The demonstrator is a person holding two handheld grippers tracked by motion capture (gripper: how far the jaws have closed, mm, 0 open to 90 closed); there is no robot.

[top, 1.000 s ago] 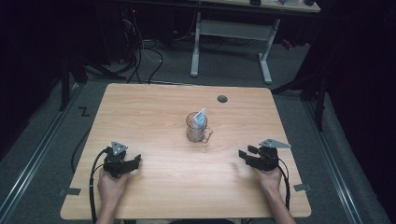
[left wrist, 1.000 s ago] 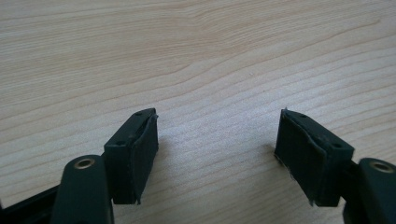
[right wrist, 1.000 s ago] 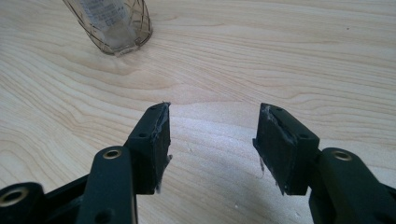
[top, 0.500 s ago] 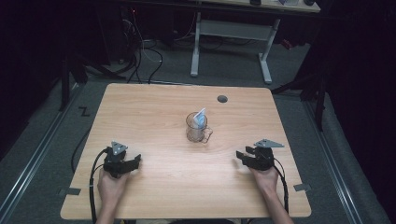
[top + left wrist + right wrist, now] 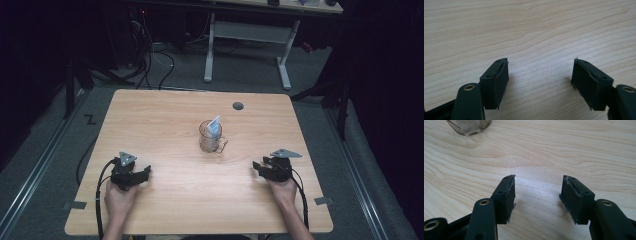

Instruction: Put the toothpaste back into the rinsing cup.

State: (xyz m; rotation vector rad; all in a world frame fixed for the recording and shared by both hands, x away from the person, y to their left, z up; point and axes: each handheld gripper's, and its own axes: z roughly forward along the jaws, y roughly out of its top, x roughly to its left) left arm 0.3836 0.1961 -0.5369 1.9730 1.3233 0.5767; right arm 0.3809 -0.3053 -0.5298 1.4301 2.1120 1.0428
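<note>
Nothing is grasped yet: both grippers, left [image 5: 141,173] and right [image 5: 261,167], rest on the desk [image 5: 165,115], fingers wide, the glass pitcher [image 5: 211,137] untouched.

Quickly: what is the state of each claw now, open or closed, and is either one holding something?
Left claw: open, holding nothing, over bare table.
Right claw: open, holding nothing.

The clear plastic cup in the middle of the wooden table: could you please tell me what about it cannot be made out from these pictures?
- High view: the pale blue-white item standing in the clear plastic cup is too small to identify.
- High view: the cup's handle-like part is too small to make out clearly.
- Right gripper view: the top edge cuts the cup off, leaving its base, beyond the open right gripper.
- Left gripper view: the open left gripper faces bare wooden table.
</note>
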